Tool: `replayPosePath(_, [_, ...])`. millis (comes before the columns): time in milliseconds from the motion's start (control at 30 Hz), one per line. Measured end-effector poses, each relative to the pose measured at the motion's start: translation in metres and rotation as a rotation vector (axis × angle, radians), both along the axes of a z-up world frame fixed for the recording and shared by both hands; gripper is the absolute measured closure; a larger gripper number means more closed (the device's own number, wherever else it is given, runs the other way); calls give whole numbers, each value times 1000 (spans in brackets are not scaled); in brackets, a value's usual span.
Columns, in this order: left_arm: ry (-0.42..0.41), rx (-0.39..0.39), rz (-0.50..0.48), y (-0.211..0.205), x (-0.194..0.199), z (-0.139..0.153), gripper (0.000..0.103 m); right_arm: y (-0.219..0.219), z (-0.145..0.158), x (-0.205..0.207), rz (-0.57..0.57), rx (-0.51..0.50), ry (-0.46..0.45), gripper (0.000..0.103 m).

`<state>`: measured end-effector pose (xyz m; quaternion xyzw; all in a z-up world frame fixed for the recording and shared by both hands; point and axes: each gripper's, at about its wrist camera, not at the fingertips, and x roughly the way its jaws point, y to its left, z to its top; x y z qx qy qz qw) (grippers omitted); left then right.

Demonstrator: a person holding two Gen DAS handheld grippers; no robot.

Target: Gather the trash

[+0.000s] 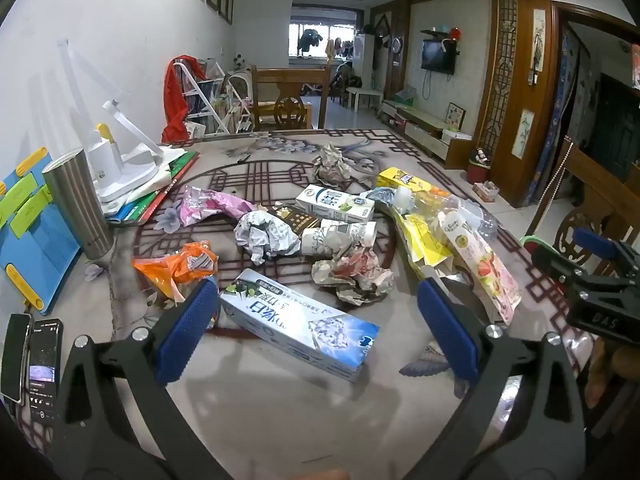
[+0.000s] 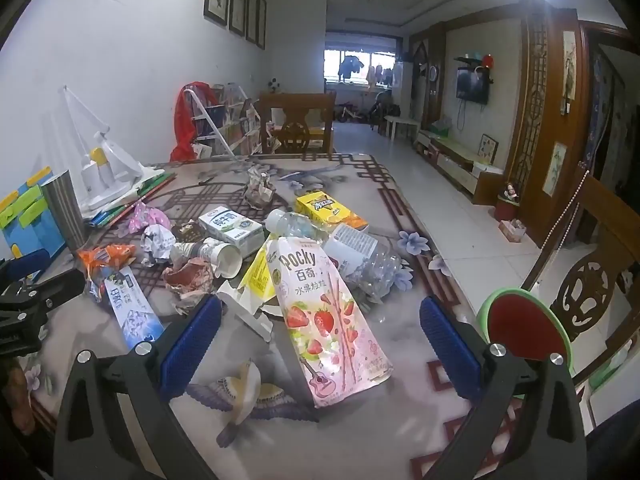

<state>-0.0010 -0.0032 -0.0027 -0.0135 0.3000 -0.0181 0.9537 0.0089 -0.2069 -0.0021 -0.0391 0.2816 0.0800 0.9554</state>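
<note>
Both my grippers hang wide, jaws released, nothing between them. Nearest my left gripper (image 1: 316,332) lies the blue-and-white carton (image 1: 300,324), right between the pads, its long axis running slantwise across the gap from near left to further right, so I judge I would need to turn the wrist to close across its narrow side. Under my right gripper (image 2: 320,344) the pink Pocky pouch (image 2: 324,316) points almost straight away from me, easy to straddle. Beyond, on the patterned surface (image 1: 256,412), sit crumpled paper (image 1: 264,236), a milk box (image 1: 334,202) and a yellow box (image 2: 330,210). No bin is visible to me.
</note>
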Motion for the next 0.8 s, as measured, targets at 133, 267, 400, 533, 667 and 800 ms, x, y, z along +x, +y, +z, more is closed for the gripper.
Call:
replayPosePath(133, [0, 0, 0, -1, 1, 0, 5, 1, 0, 0, 0, -1, 2, 7])
replayPosePath(267, [1, 0, 1, -1, 0, 0, 5, 0, 0, 0, -1, 0, 1, 7])
replayPosePath(400, [0, 1, 0, -2, 0, -1, 5, 2, 0, 1, 1, -1, 5, 7])
replayPosePath(533, [1, 1, 1, -1, 1, 0, 5, 0, 0, 1, 3, -1, 1, 7])
replayPosePath(667, [1, 0, 2, -1, 1, 0, 5, -1, 0, 0, 4, -1, 2, 7])
replayPosePath(800, [2, 1, 0, -1, 1, -1, 5, 0, 0, 1, 2, -1, 0, 7])
